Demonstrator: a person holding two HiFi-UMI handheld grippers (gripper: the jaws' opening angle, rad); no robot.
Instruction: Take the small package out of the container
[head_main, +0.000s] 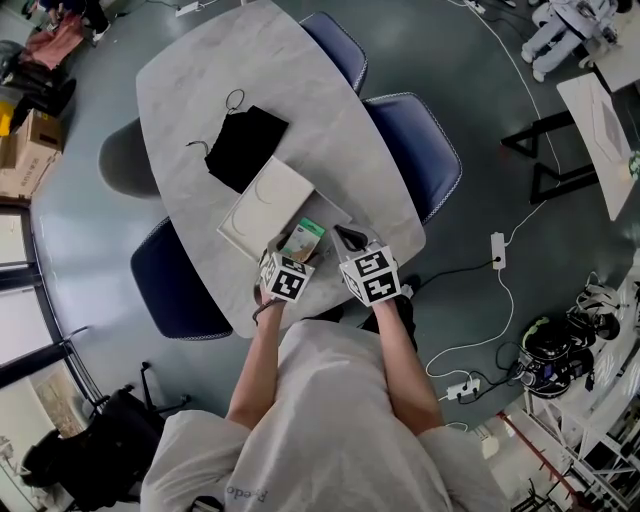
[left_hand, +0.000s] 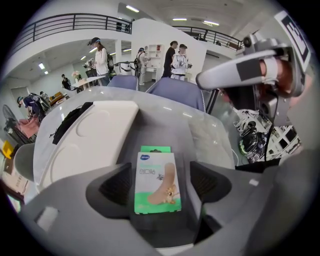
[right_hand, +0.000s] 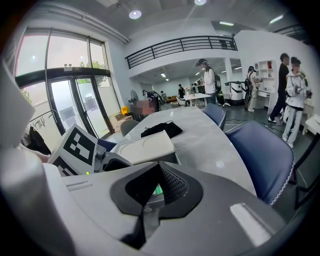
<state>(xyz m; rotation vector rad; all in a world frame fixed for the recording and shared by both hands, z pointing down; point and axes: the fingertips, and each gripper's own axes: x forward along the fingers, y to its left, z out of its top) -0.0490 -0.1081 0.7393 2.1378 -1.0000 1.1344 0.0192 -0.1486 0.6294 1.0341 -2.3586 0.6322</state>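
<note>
the head view shows the whole layout. a white container (head_main: 262, 205) lies flat on the marble counter (head_main: 200, 80), with a black pouch (head_main: 245, 145) at its far side. blue chairs (head_main: 420, 150) stand along the counter's right edge. the small package (head_main: 303, 240) lies on the counter, outside the container and just beside its near right edge. both grippers sit at the counter's near end. finger spacing cannot be read in this view.

the left gripper view supplies that detail. the left gripper (left_hand: 161, 183) has its fingers (left_hand: 116, 186) spread wide. the green-and-white package lies flat between them, printed face up. a clear gap shows on each side, so neither pad presses on it.

the right gripper view shows the right gripper (right_hand: 160, 167) with its finger tips brought together and nothing held. a green sliver shows through the gap behind the tips. this view also shows the left gripper's marker cube (right_hand: 77, 145) close on its left.
</note>
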